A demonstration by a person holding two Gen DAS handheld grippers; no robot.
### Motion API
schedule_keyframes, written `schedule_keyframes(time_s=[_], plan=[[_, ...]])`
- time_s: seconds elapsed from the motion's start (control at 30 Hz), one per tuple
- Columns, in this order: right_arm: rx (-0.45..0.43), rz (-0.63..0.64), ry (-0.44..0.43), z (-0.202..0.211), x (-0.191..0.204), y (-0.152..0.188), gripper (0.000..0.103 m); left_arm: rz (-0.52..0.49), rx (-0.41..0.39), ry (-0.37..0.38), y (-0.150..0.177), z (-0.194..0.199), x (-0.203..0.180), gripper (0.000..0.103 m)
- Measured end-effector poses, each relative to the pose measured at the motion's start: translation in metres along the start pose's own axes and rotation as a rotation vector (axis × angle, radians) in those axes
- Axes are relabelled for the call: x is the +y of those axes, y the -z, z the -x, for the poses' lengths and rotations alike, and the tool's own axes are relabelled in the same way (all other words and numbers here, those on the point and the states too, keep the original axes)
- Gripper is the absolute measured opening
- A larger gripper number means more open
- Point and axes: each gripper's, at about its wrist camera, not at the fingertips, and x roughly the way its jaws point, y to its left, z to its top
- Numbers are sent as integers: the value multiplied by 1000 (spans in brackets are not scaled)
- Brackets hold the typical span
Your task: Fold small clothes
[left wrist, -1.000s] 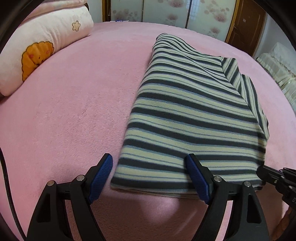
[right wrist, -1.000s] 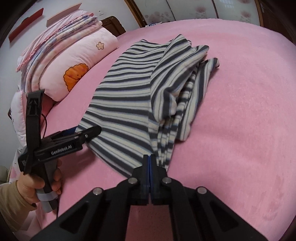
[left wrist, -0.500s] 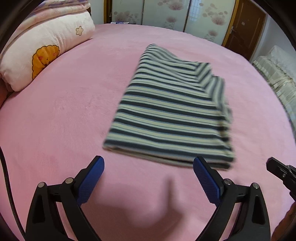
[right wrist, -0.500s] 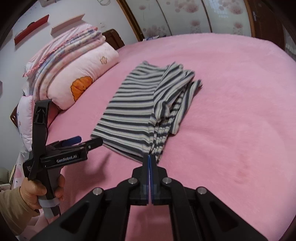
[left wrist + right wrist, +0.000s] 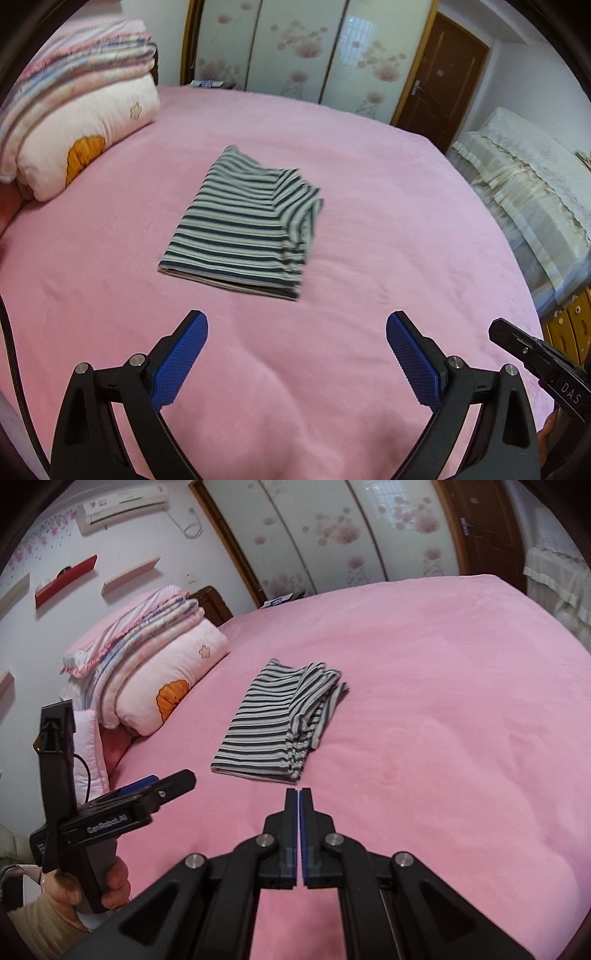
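Left gripper (image 5: 297, 354) with fingers spread wide and right gripper (image 5: 299, 794) with fingers pressed together on nothing, both clear of the folded striped garment (image 5: 245, 221) lying ahead on the pink bedspread (image 5: 388, 184); withdraw straight back without snagging its near edge.

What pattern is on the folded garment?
Dark navy and cream horizontal stripes on the folded garment; clearest in left wrist view.

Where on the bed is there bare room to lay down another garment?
Bare pink bed lies right of the folded striped shirt, and between it and both grippers. The left is crowded: a pillow and stacked blankets.
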Motion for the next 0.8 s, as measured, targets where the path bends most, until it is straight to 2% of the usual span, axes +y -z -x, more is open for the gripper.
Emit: schedule_keyframes(time_s=[0.2,0.23,0.37,0.53,0.63,0.67,0.73,0.77,0.8], plan=[[-45,-39,28,67,-10,22,1,-52,-42,14,22,56,-49,99],[-51,-45,32,77,-12,27,1,-54,-41,15,26,61,-55,103],[-61,-50,66,104,-18,43,1,-32,-23,29,42,81,-76,102],[-48,-85,99,128,-26,63,1,-57,-39,-29,61,101,-102,103],[-45,-83,134,142,-26,71,2,-72,-34,-36,71,109,-113,103],[-47,-81,152,146,-25,73,8,-74,-35,-35,75,114,-117,103],[-62,-90,180,156,-24,78,38,-79,-39,-33,81,120,-122,103],[-78,-96,192,161,-24,79,57,-80,-38,-35,82,122,-124,103],[-96,-97,201,166,-23,81,62,-84,-35,-36,83,124,-125,102]])
